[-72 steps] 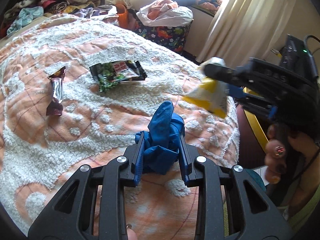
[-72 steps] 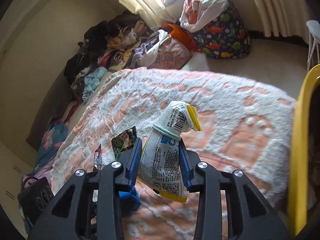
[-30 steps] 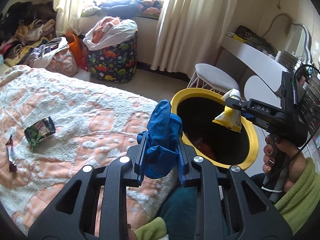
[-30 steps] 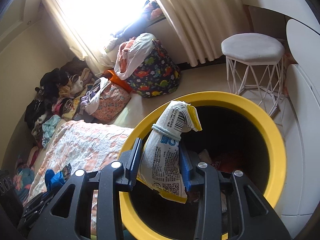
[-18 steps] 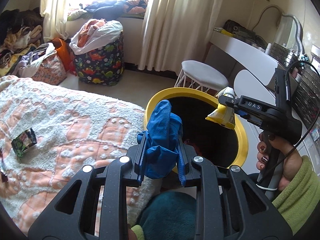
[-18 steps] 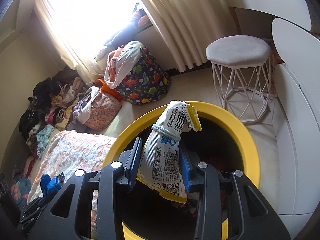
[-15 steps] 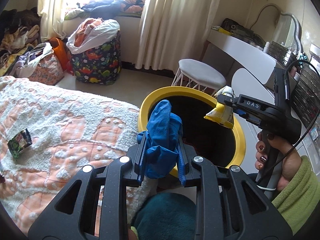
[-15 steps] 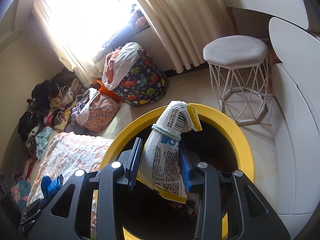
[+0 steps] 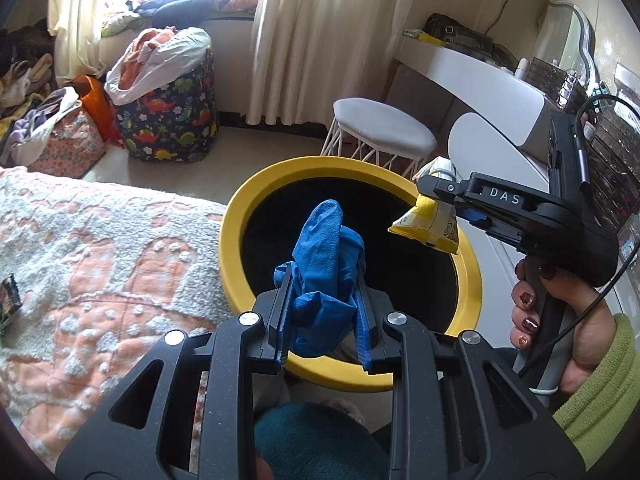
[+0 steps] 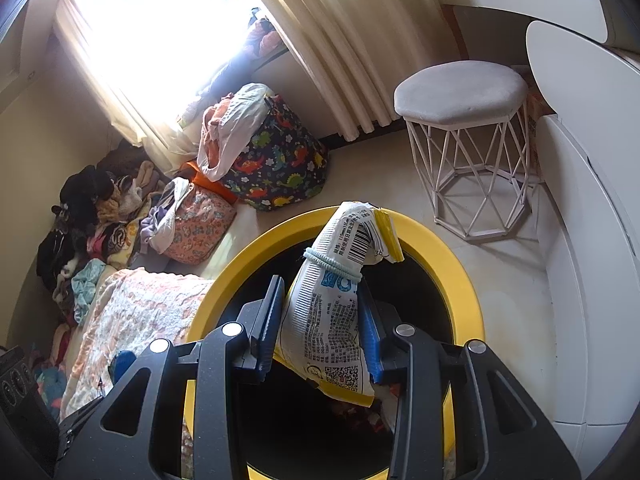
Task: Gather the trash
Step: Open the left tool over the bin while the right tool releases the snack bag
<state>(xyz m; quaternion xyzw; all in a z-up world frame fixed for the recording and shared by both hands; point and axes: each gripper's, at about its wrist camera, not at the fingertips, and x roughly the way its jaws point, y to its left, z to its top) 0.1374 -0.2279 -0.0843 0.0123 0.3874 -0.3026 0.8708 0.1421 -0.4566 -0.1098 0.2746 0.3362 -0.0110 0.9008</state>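
We count one round yellow-rimmed black bin [image 9: 468, 276], one left gripper [image 9: 322, 312] clamping a crumpled blue glove [image 9: 324, 268], and one right gripper [image 10: 320, 332] clamping a white-and-yellow snack bag [image 10: 332, 320]. Only the left view shows the hand [image 9: 560, 320].

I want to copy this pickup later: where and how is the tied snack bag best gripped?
Grip the snack bag across its flat lower body, below the hair tie, coming from the bottom end as the right claw does now. The faces are flat there; the neck is bunched and folds over.
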